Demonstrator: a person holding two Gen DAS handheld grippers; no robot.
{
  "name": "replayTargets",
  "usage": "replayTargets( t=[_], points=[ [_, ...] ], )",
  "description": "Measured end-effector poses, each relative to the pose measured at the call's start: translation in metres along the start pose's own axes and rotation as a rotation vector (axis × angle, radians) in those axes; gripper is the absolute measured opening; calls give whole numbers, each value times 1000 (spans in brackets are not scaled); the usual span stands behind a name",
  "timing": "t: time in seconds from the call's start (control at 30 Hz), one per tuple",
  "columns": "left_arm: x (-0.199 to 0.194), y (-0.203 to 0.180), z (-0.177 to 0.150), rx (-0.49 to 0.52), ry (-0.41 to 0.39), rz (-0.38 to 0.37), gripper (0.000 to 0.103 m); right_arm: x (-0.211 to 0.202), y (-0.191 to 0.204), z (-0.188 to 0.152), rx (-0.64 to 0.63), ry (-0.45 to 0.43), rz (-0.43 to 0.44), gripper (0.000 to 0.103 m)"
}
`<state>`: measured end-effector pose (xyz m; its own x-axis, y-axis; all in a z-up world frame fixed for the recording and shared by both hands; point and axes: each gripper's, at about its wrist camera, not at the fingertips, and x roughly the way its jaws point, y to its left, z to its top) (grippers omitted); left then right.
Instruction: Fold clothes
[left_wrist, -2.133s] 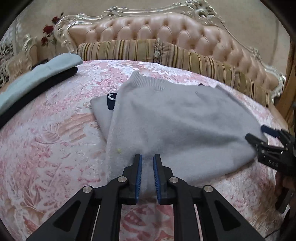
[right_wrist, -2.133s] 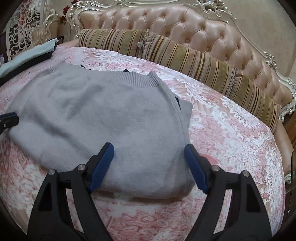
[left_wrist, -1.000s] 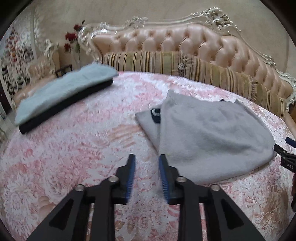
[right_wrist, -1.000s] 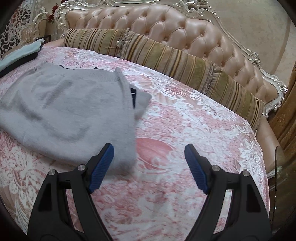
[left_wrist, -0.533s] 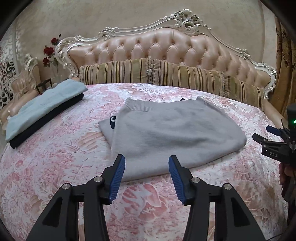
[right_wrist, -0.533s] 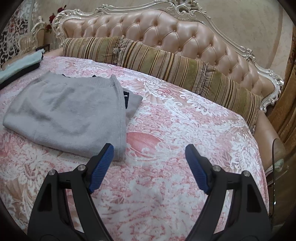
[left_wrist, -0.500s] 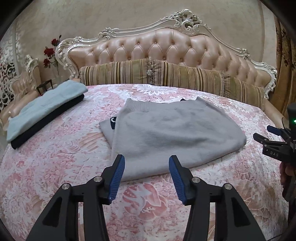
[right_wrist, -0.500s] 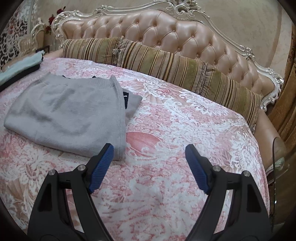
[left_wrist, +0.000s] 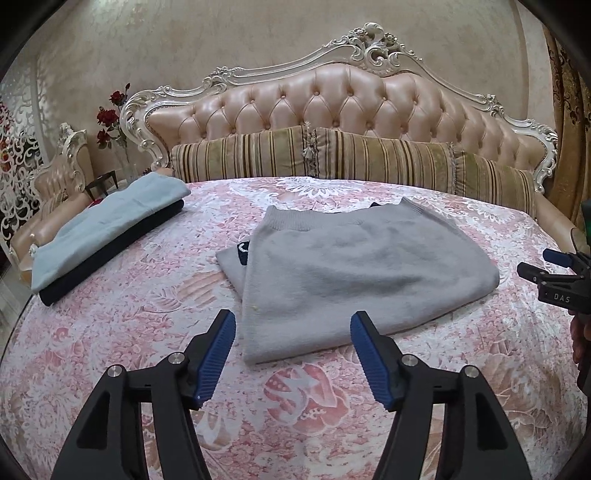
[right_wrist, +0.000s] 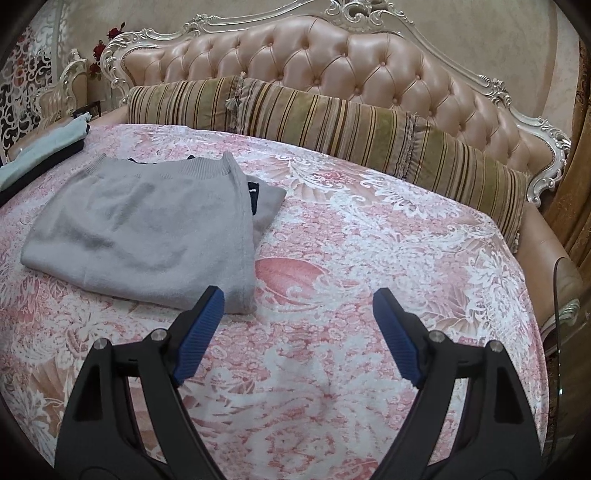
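A grey knitted sweater (left_wrist: 343, 273) lies folded flat on the pink floral bedspread (left_wrist: 110, 343), ribbed collar toward the headboard, a dark label showing at its left fold. The same sweater (right_wrist: 140, 229) sits at the left in the right wrist view. My left gripper (left_wrist: 291, 332) is open, held back from the sweater's near edge with nothing between its blue pads. My right gripper (right_wrist: 295, 306) is open too, over bare bedspread just right of the sweater's near corner. The right gripper's tip (left_wrist: 554, 273) shows at the right edge of the left wrist view.
A folded light-blue garment on a dark one (left_wrist: 107, 229) lies at the bed's far left. Striped bolster pillows (left_wrist: 332, 155) line the tufted pink headboard (left_wrist: 332, 99). An armchair and red flowers (left_wrist: 110, 118) stand left of the bed. A curtain (right_wrist: 576, 184) hangs at right.
The left gripper let go of the sweater's near edge, drew back and opened wide. The right gripper pulled off the sweater to the right and back; the sweater now lies still.
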<state>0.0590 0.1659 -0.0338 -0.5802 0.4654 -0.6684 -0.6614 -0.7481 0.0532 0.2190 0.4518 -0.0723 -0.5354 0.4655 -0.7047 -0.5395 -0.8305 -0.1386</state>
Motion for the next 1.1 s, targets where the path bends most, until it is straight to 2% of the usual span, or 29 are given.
replayTargets(
  t=[0.7,0.73,0.87,0.93,1.03,1.1],
  points=[
    [30,10,-1,-9,30,6,67,24,9,10,-10,32,-8,85],
    [32,15,-1,-28,35,-9,67,26,7,12,3,37,9,85],
    [43,61,5,-220,61,-144,67,33,-1,21,51,54,60,85],
    [51,77,6,-240,73,-133,67,37,-4,29,61,56,61,85],
    [70,99,8,-293,107,-223,67,46,-7,41,82,65,92,85],
    [83,101,11,-293,113,-236,67,55,-11,47,120,89,134,86]
  ],
)
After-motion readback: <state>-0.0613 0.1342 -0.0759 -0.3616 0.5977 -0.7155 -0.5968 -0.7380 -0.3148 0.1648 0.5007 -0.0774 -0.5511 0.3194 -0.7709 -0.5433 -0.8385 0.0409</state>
